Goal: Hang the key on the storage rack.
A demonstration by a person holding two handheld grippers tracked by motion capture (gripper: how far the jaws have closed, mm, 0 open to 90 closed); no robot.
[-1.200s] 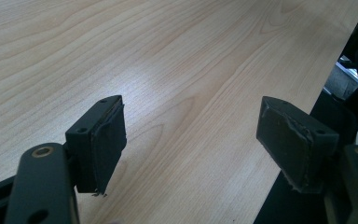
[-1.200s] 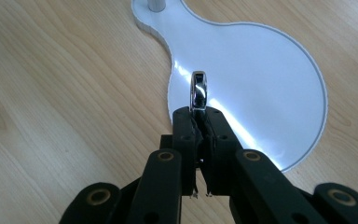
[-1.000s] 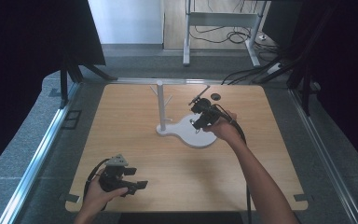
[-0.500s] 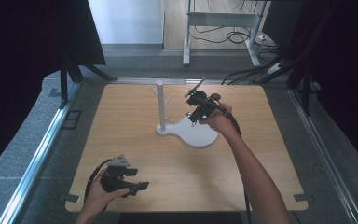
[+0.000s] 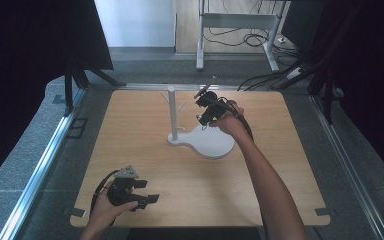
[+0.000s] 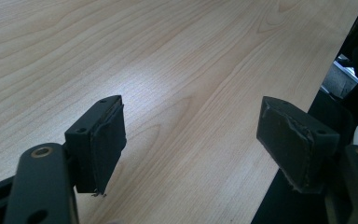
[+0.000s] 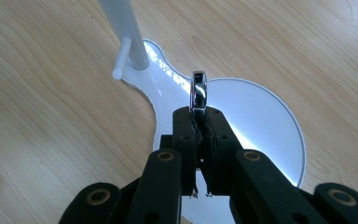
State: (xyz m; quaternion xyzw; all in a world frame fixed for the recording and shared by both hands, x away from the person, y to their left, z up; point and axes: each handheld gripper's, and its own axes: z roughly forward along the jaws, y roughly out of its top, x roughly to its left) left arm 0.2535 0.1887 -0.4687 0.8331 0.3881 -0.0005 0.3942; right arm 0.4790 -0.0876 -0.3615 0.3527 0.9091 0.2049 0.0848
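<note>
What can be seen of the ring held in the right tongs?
The ring is a shiny, chrome-looking metal band seen edge-on, standing upright. Its lower part is pinched between the shut pads of the right tongs, and its upper part sticks out beyond the tips. It is held in the air above the white stand's flat base, short of the upright post and its side peg. Nothing but the pads touches it.

Light wooden table, grain running lengthwise; white stand with upright post and side pegs sits directly on it, flat base just below the right gripper's fingertips; bare wood beneath the left's.
</note>
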